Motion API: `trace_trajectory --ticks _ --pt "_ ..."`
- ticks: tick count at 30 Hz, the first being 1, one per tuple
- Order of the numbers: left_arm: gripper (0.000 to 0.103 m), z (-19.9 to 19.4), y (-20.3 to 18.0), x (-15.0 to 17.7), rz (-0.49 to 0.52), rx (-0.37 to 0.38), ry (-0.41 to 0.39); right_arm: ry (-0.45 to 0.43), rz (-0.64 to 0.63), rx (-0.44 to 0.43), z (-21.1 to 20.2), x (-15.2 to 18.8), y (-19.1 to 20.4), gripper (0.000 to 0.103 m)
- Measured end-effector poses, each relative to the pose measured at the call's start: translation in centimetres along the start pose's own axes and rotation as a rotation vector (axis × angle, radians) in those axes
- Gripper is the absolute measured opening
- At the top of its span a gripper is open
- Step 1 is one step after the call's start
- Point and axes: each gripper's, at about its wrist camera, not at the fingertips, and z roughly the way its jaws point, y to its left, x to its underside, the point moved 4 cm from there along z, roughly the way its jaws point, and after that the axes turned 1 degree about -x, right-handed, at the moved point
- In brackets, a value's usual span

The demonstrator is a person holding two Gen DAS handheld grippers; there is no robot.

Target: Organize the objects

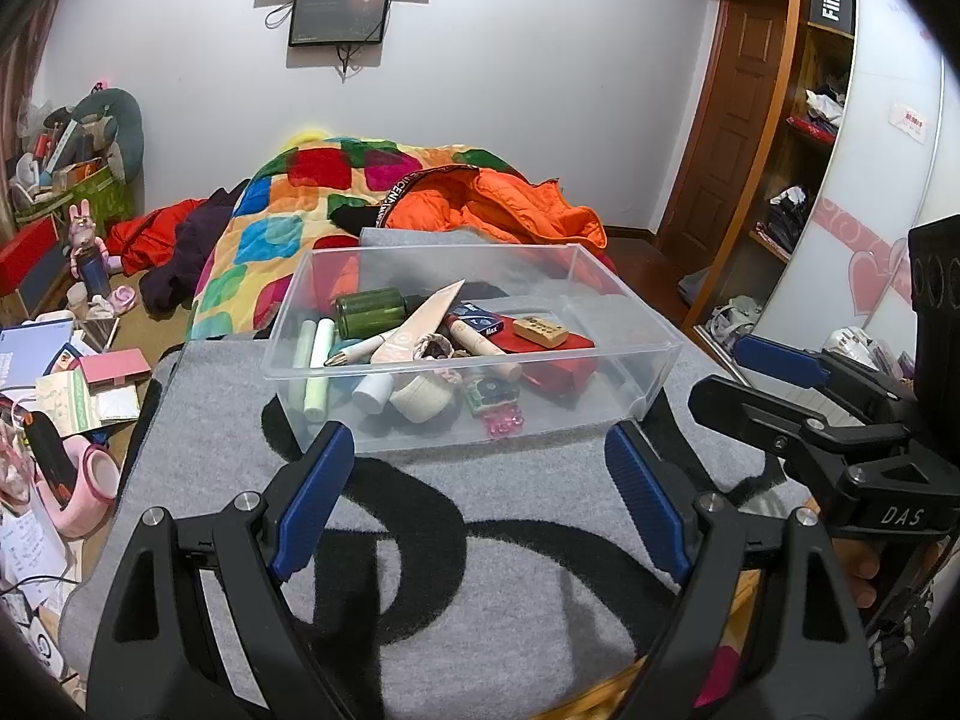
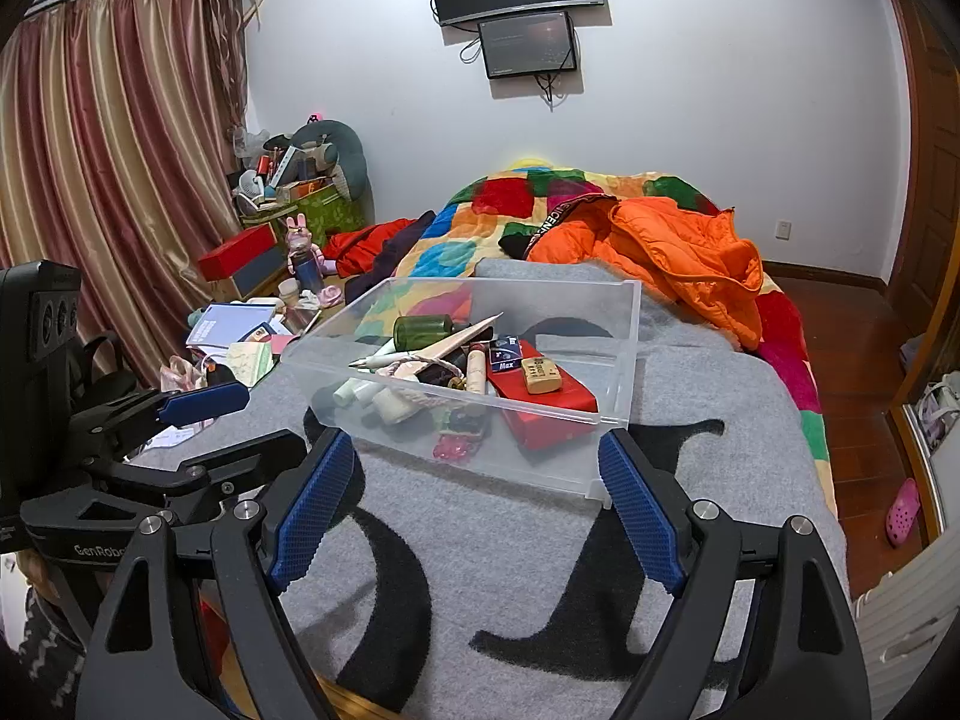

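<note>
While both pairs of blue-padded jaws are being held spread wide with nothing between them, the left gripper (image 1: 480, 504) and the right gripper (image 2: 474, 504) are being kept just short of the near rim of the clear plastic bin (image 1: 456, 429), which is sitting at twelve o'clock on the grey blanket (image 1: 510, 540). Bare blanket is being left free between the fingertips and the bin's near wall. Inside the bin, a green bottle (image 1: 369, 312), a cream tube (image 1: 414, 327), a red box (image 1: 558, 354) and a tan block (image 1: 540, 330) are being contained. Past the far rim, an orange jacket (image 1: 510, 204) is lying at one o'clock. At nine o'clock, the blanket's edge is being crowded by floor clutter (image 1: 72, 384).
</note>
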Motion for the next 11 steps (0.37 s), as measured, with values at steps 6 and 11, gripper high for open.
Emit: trace_trajectory --ticks 6,11 --pt "0.086 -0.10 -0.11 -0.11 0.002 -0.004 -0.011 0.002 0.001 -0.001 0.03 0.02 0.03 0.082" --pt "0.086 -0.33 -0.36 -0.25 0.013 -0.002 -0.022 0.009 0.004 -0.005 0.18 0.24 0.29 0.082"
